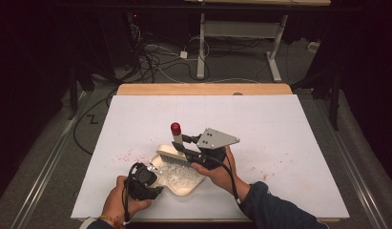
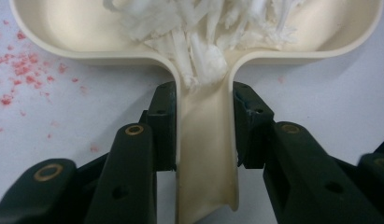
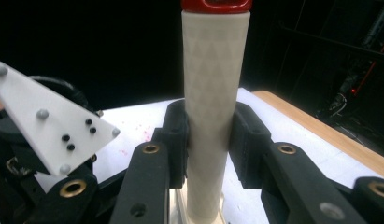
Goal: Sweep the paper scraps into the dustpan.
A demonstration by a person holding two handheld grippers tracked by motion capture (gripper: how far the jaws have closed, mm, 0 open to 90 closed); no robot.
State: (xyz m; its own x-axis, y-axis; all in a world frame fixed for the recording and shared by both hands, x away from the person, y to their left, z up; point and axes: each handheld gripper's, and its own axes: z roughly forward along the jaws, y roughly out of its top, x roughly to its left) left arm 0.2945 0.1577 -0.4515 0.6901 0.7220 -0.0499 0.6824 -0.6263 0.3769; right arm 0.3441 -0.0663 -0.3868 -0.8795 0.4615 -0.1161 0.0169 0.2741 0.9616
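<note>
Cream dustpan handle (image 2: pixel 206 140) btwn left fingers (image 2: pixel 162 121)

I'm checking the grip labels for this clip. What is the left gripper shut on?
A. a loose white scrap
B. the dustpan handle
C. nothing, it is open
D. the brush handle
B: in the left gripper view the left gripper has its pads pressed on both sides of the cream dustpan handle, while the brush is in the right gripper.

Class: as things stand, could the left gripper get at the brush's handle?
Probably not: the left gripper is shut on the dustpan handle, and the right gripper already clamps the brush handle.
</note>
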